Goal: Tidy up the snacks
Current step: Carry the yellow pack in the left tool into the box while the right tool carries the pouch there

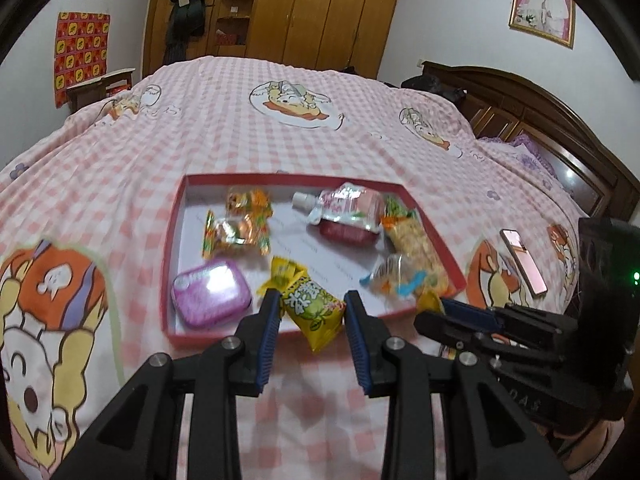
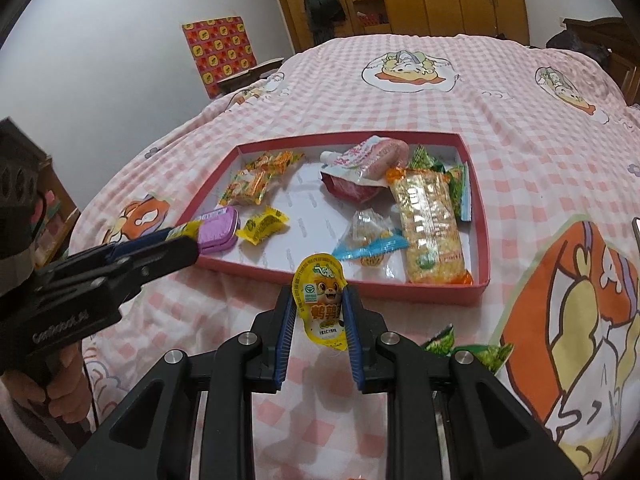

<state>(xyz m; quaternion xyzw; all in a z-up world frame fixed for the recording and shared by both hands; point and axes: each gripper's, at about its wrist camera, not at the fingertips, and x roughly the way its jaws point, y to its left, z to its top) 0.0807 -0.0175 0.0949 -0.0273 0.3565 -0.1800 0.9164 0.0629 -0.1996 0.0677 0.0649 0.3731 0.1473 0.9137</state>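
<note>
Two tools: both loaded, we hold one snack each.
left tool [image 1: 312,312]: clenched on yellow-green candy packet [image 1: 310,308]; packet's long axis runs diagonally, far twisted end pointing into the tray, near end hanging out over the tray's front wall.
right tool [image 2: 320,308]: clamped on round yellow pouch [image 2: 321,298], pouch upright, short of the tray.
red tray [image 2: 478,280]: on the bed, straight ahead of both tools; already holds several snacks.
nearer arm: left, tip already over the tray's near-left corner beside the purple tin [image 1: 212,294].
free spot: bare tray floor [image 2: 308,216] mid-tray, we judge.
leftover: green wrappers [image 2: 476,350] on the bed, right of the right tool.
</note>
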